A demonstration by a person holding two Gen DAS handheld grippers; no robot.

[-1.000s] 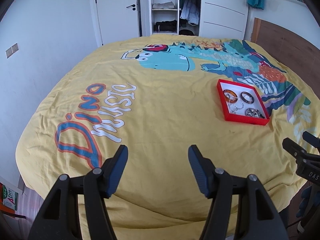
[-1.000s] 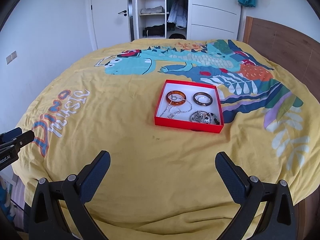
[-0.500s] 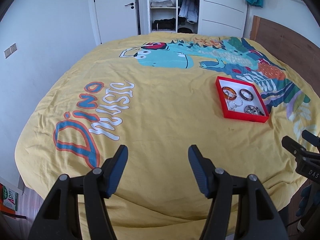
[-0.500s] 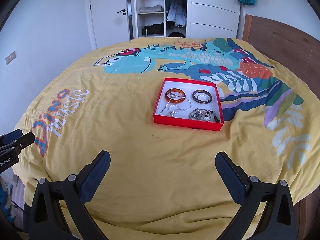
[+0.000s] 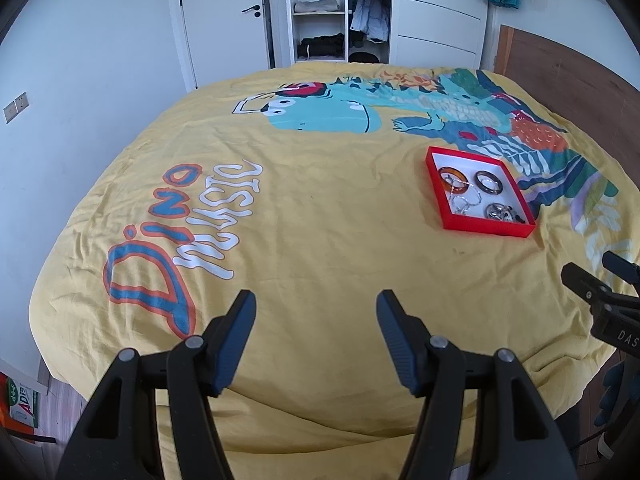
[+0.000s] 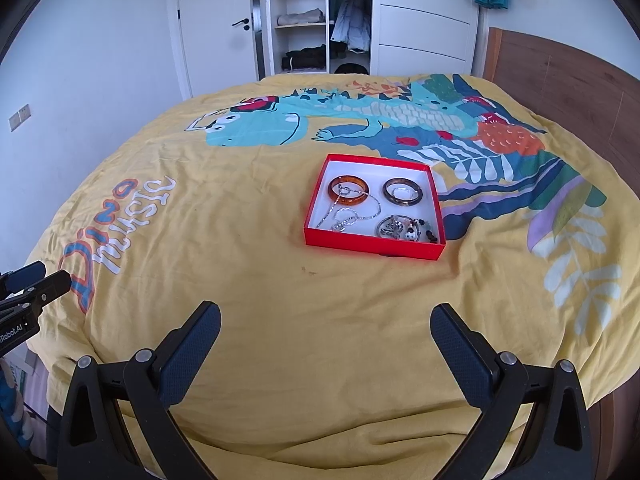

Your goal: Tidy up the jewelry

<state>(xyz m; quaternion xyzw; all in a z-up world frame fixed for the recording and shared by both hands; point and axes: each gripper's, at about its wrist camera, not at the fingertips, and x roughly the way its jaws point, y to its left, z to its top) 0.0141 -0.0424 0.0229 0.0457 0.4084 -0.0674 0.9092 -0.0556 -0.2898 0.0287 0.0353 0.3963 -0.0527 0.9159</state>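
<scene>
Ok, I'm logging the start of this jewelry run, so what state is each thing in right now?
left gripper: open, empty, above the bedspread.
right gripper: open wide, empty.
red tray: lidless, flat on the bedspread.
amber bangle: flat in the tray, silver chain draped across it.
dark bangle: flat, beside the amber one.
beaded bracelet: bunched in the tray's near corner.
wardrobe: open.
door: closed.
</scene>
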